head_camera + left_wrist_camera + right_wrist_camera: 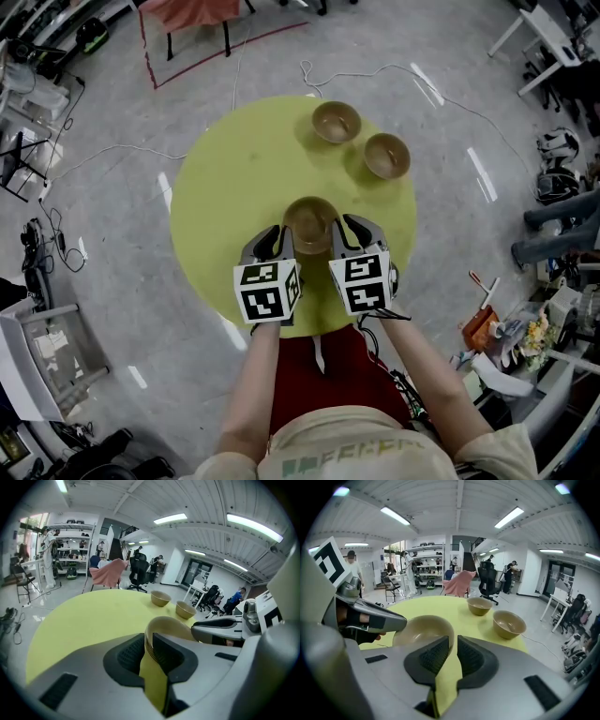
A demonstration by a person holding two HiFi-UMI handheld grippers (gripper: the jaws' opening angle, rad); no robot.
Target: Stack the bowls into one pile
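On the round yellow-green table [216, 197], the near tan bowl [310, 223] sits between both grippers. Its rim [149, 639] shows thin layered lines, like bowls nested together. My left gripper [281, 236] is shut on its left rim, seen close in the left gripper view [147, 644]. On the right rim my right gripper [339, 231] is shut, its jaws narrow around the edge [452, 645]. Two single tan bowls stand apart at the table's far right: one [337, 122] [480, 605] farther, the other [387, 156] [509, 623] nearer the right edge.
White cables [375, 70] trail on the grey floor beyond the table. A chair draped in pink cloth [192, 14] stands past the far edge. Clutter and boxes [497, 328] crowd the right side, and a shelf [42, 356] stands at the left.
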